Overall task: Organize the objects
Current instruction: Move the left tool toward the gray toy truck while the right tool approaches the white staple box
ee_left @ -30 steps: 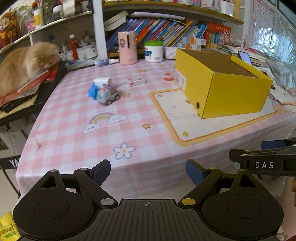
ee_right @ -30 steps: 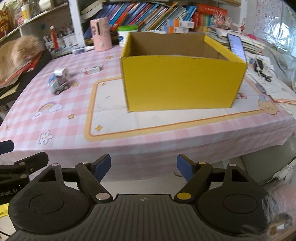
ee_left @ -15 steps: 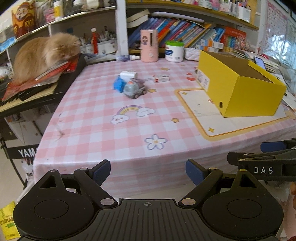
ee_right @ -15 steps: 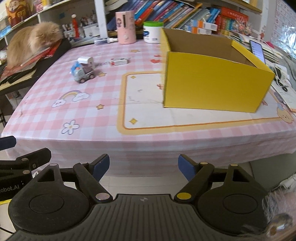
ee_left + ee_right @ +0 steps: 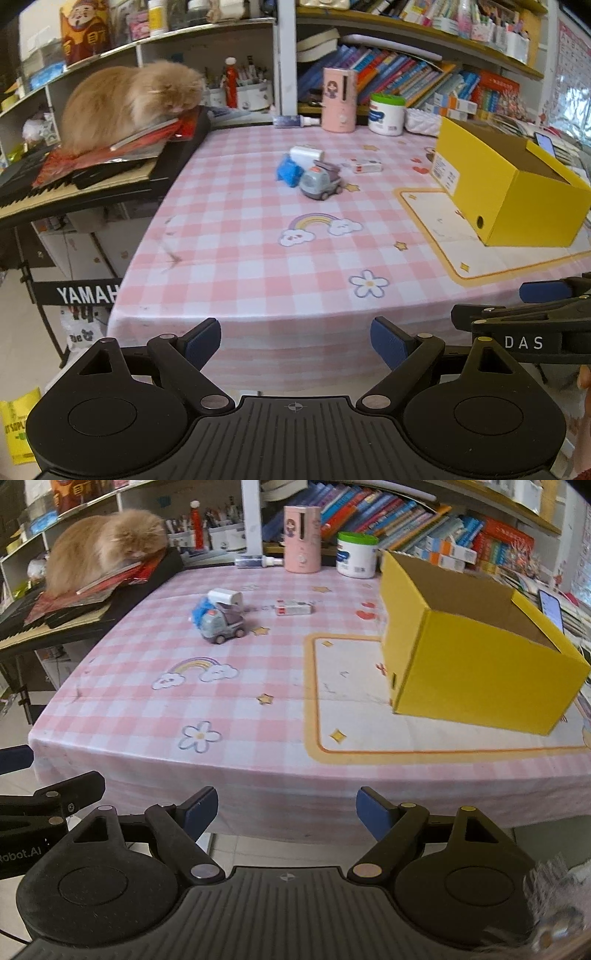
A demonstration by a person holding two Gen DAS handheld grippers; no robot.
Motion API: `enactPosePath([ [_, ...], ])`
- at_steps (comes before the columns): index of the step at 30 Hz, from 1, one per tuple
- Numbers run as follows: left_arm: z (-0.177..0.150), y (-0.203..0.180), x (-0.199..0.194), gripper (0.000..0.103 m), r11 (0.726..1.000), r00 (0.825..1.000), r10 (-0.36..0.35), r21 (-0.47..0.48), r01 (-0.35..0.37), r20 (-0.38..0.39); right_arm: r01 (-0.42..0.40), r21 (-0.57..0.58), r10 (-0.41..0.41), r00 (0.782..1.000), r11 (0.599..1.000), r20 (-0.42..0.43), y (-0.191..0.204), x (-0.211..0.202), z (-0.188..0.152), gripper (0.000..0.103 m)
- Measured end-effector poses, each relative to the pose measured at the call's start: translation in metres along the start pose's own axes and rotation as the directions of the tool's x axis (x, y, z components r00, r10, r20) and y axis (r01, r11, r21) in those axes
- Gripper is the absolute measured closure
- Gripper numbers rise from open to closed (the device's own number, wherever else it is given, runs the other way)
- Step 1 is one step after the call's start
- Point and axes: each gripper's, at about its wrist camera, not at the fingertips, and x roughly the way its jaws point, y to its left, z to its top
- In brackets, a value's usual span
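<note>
Both tongs are hovering off the desk's near edge, spread wide and gripping nothing: left tongs (image 5: 295, 341), right tongs (image 5: 286, 810). The toy truck (image 5: 221, 624) is sitting toward the desk's far left part, touching a blue item (image 5: 288, 173) and white roll (image 5: 306, 154). The yellow box (image 5: 472, 657) is standing open at the right edge, with bare checked cloth lying between.

Both wrist views face the table (image 5: 258, 258) from off its near edge, side by side.
</note>
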Motion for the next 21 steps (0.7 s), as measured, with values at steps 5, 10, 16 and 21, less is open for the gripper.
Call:
enactPosePath([
  [5, 0.003, 0.010, -0.001, 0.013, 1.000, 1.000, 0.012, -0.028, -0.011, 0.015, -0.010, -0.031, 0.011, 1.000, 0.999, 0.016, 0.011, 0.000, 0.008, 0.021],
  [10, 0.007, 0.012, 0.005, 0.013, 0.999, 1.000, 0.013, -0.039, -0.012, 0.015, -0.015, -0.050, 0.016, 1.000, 0.999, 0.024, 0.017, 0.002, 0.014, 0.021],
  [16, 0.017, 0.011, 0.018, 0.013, 0.999, 1.000, 0.014, -0.035, -0.013, 0.008, -0.016, -0.062, 0.018, 0.999, 0.998, 0.028, 0.016, 0.011, 0.024, 0.021],
  [21, 0.030, 0.012, 0.031, 0.013, 0.999, 1.000, 0.017, -0.043, -0.016, 0.009, -0.018, -0.059, 0.019, 1.000, 0.998, 0.025, 0.013, 0.025, 0.038, 0.021],
])
